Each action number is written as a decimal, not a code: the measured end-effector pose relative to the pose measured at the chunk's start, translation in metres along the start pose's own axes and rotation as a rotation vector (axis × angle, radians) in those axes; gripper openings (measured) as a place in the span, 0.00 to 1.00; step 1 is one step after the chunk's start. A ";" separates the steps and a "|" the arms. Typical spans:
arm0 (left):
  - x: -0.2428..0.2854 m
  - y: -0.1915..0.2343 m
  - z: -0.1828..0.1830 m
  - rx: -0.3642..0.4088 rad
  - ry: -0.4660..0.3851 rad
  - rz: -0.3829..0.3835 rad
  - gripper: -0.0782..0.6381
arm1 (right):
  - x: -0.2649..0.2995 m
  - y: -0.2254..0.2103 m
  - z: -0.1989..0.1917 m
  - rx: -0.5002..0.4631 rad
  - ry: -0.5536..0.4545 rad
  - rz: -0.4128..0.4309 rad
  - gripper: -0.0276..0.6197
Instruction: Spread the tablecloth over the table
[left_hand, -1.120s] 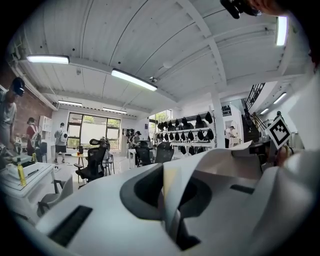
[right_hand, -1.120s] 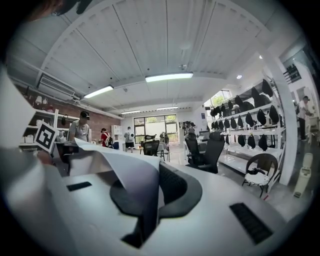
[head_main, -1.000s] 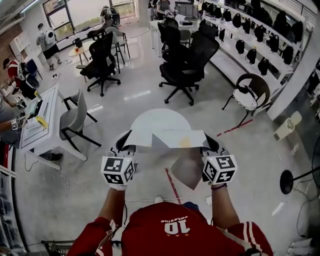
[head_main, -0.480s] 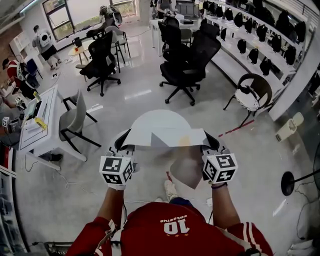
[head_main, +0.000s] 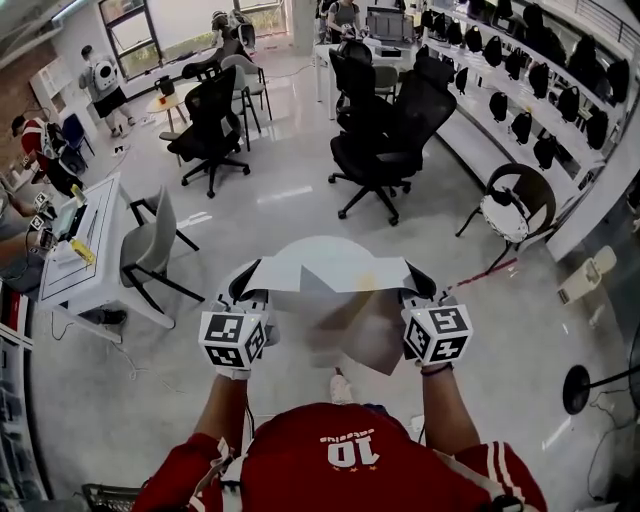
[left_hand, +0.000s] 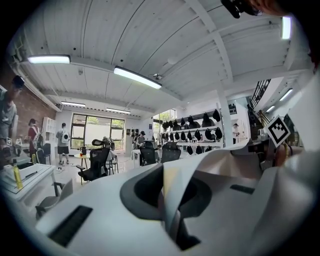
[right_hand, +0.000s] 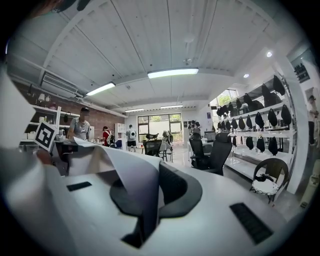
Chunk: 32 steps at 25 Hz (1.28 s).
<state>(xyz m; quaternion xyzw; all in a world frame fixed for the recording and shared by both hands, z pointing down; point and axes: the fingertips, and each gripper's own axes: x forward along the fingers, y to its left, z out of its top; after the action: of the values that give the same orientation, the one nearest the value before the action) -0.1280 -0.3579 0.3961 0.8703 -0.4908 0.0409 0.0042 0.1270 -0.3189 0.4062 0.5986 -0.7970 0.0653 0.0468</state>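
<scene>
Two grippers carry one white tablecloth between them. The left gripper (head_main: 252, 285) has its fingers pinched fully together on the cloth's left edge. The right gripper (head_main: 420, 283) is clamped the same way on the right edge. In each gripper view a fold of cloth rises out of the closed jaws. The tablecloth (head_main: 330, 268) is stretched between them in front of the person, above the floor (head_main: 300, 190), touching no furniture. Its lower flap at five o'clock is blurred, and the hands are hidden behind the marker cubes (head_main: 235, 340). One shoe (head_main: 340, 385) peeks out below the cloth. At twelve o'clock stand at least three black office chairs (head_main: 375, 150). At nine o'clock there is one white desk (head_main: 85, 240) with one grey chair (head_main: 150, 245) beside it.
</scene>
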 end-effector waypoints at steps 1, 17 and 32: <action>0.006 0.003 0.002 0.003 -0.002 0.005 0.12 | 0.007 -0.003 0.003 -0.002 -0.003 0.003 0.07; 0.128 0.038 0.043 0.068 -0.059 0.035 0.12 | 0.108 -0.069 0.046 -0.037 -0.050 -0.002 0.07; 0.225 0.066 0.136 0.192 -0.211 0.074 0.12 | 0.189 -0.124 0.125 -0.070 -0.157 -0.015 0.07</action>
<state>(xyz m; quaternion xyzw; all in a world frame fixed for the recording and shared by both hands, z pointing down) -0.0591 -0.5909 0.2754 0.8475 -0.5141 -0.0039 -0.1323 0.1942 -0.5522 0.3181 0.6060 -0.7954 -0.0102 0.0056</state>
